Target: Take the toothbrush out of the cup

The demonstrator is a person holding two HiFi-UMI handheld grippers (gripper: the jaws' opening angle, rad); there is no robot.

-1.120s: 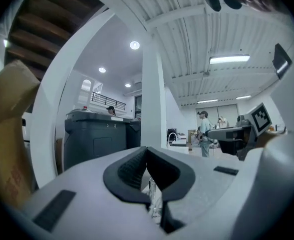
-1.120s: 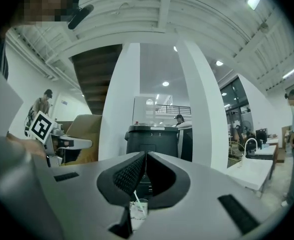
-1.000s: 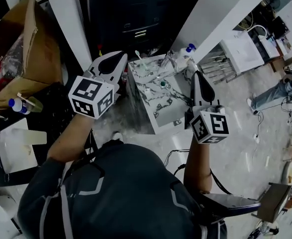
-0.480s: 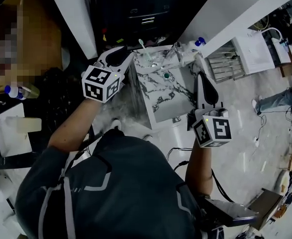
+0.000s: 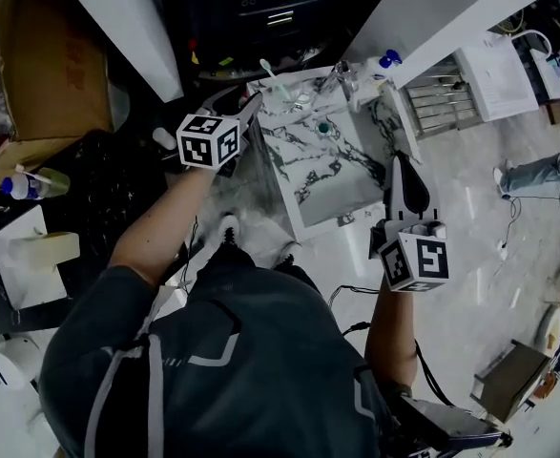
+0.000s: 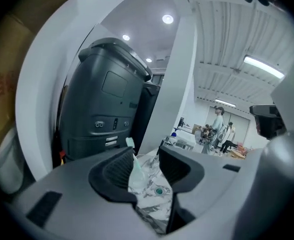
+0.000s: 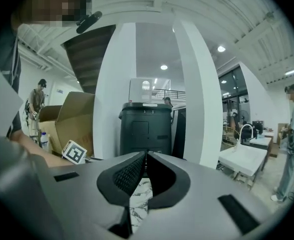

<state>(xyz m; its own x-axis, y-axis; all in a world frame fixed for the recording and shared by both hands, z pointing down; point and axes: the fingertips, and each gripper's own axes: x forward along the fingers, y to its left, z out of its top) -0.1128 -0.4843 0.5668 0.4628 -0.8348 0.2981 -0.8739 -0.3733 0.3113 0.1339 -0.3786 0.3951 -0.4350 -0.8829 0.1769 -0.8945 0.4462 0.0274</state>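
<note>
Left gripper (image 6: 145, 156) has its jaws parted to a narrow gap with the toothbrush (image 6: 130, 145) standing between them, close against its left pad and, as far as I can tell, not yet pinched. The brush stands bristles up in a clear cup (image 6: 138, 180) at the far left corner of the marble table (image 5: 342, 179). Right gripper (image 7: 146, 154) has its jaws fully together on nothing and hangs off the near right corner of that table, well apart from the cup.

The step in hand looks like the grasp itself: the jaws are lined up on the handle and the lift has not begun. Next, I judge, the jaws must close on the shaft above the rim, then rise straight up so the cup is not dragged or tipped. The cup looks light and nothing steadies it.

Only the left gripper view shows the brush framed between the pads, and a small green-topped item (image 6: 159, 190) on the marble just nearer than the cup. The head view instead shows how both grippers lie about the table and a blue-capped bottle (image 5: 386, 60) at its far right corner. Behind the table's far edge the right gripper view shows a dark bin (image 7: 145, 131).
</note>
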